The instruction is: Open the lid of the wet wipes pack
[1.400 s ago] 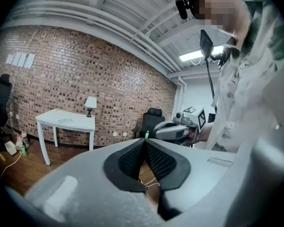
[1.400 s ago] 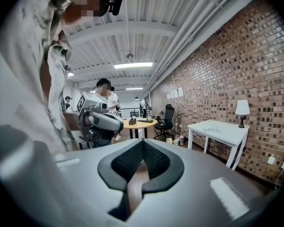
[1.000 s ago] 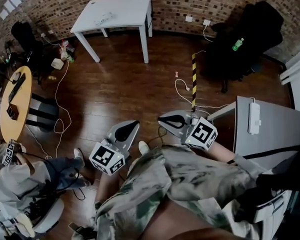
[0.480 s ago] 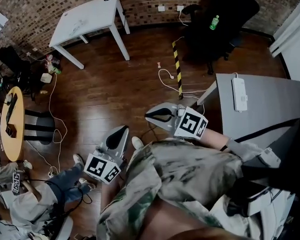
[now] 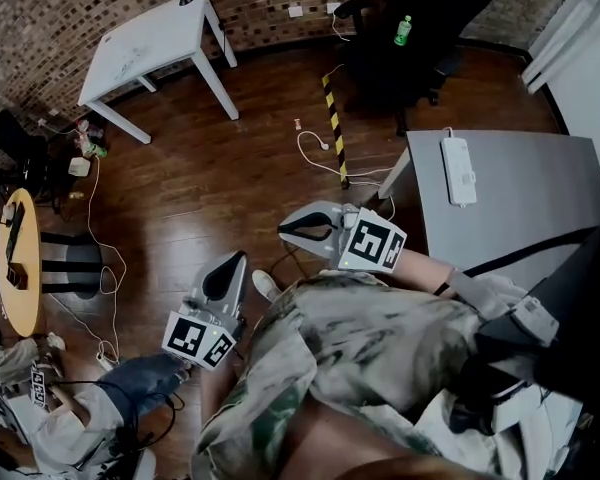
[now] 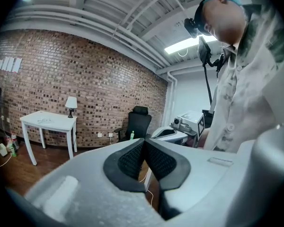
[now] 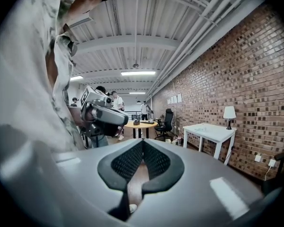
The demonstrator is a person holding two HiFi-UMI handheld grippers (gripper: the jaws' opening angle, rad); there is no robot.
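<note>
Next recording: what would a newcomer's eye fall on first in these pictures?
First, the two marker-cubed tools held low before the person over the wood floor: the left tool and the right tool, both shut with nothing between their jaws. Next, the grey table at right, with a white power strip on it. No wet wipes pack shows in any view.

Dim, vignetted fisheye views, edges bowed, glare from ceiling strip light, near foreground soft.

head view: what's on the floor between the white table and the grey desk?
In the head view, a yellow-black striped bar lies on the wood floor, with a loose white cable beside it.
</note>
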